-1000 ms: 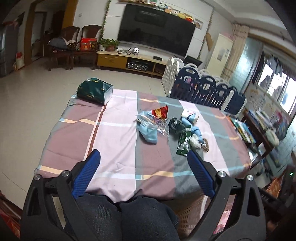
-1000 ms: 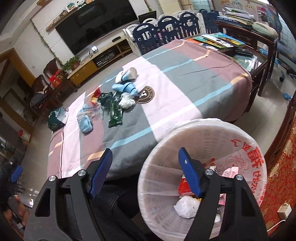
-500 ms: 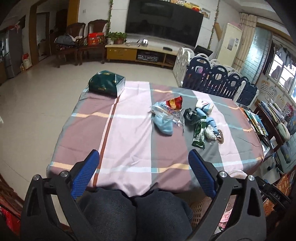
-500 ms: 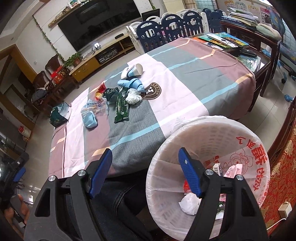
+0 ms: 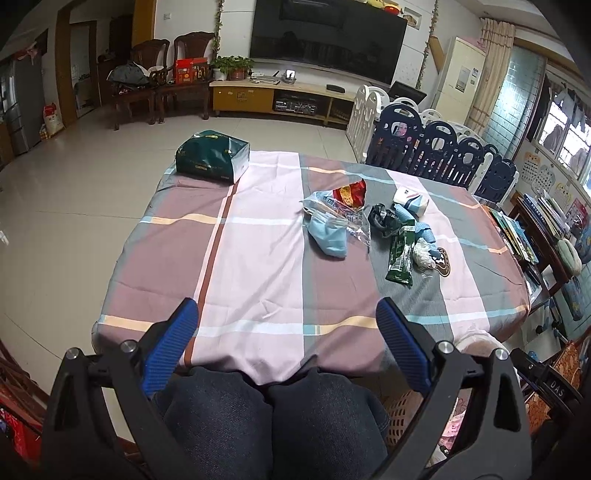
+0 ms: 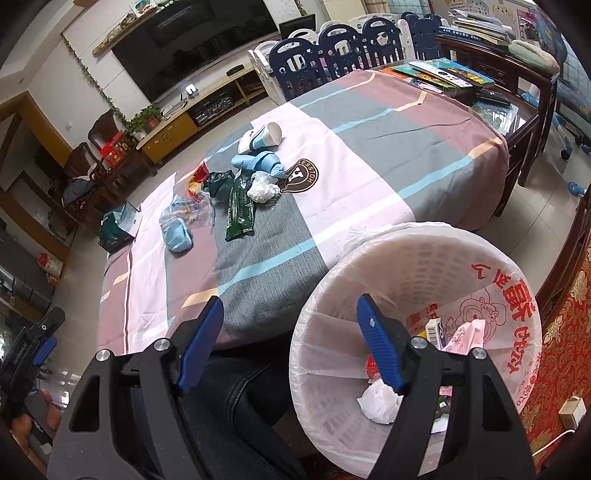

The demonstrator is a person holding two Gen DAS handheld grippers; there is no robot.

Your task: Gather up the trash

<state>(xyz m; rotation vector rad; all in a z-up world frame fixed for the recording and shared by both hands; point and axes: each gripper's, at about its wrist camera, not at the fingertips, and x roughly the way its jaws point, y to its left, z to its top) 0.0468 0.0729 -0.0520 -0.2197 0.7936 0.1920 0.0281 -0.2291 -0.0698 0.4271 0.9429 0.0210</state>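
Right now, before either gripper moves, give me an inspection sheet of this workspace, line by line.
Surface: table under a striped cloth, wrinkled, hanging over the edges.
Job's things: blue face mask, green wrapper, red snack bag, paper cup on its side, white crumpled plastic, all loose mid-table; lined bin beside the table, already holding scraps.
Clutter: green tissue box at the far corner.
Grippers: left gripper and right gripper both open, empty, short of the trash.
Cables: nothing seen.
Surroundings: television, playpen fence, side table with books.
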